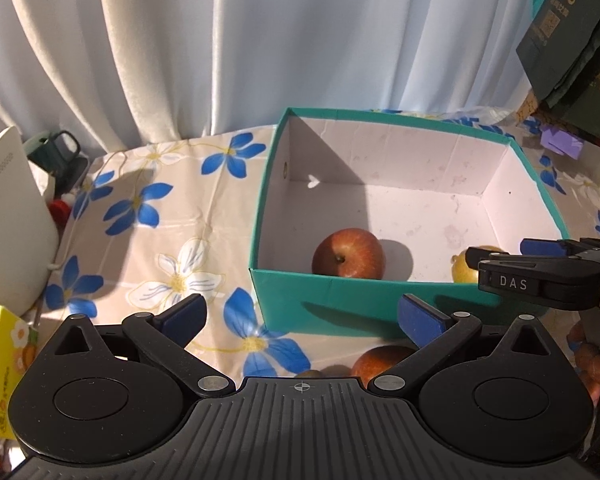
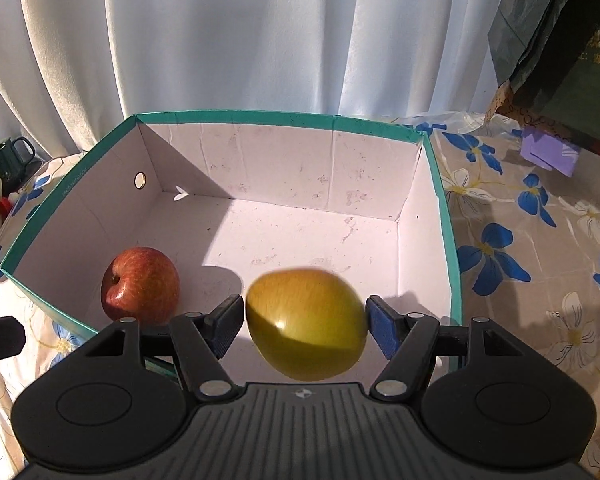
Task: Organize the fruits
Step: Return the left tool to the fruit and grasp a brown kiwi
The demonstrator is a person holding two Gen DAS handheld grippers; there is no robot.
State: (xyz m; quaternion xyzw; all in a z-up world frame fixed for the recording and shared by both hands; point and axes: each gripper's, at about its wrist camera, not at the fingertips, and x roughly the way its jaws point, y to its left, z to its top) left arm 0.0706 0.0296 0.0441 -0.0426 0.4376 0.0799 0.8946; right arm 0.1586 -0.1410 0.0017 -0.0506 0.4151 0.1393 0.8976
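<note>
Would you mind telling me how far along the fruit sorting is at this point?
Done: one red apple lies inside the teal cardboard box. In hand: the right gripper holds a yellow-green pear over the box. Left: another red apple sits on the floral cloth outside, near the open, empty left gripper.

The left black plastic gripper (image 1: 302, 320) is showing two round flat black discs, one on each side, and a ribbed grey plate in the middle with a tiny cross mark. Thin black arms with shiny silver screws are leading out to two blue rubber fingertips (image 1: 186, 314). The right black plastic gripper (image 2: 304, 328) is looking just the same, with blue ridged pads (image 2: 384, 330). From the side it is showing white letters, DAS, and a small white sticker
</note>
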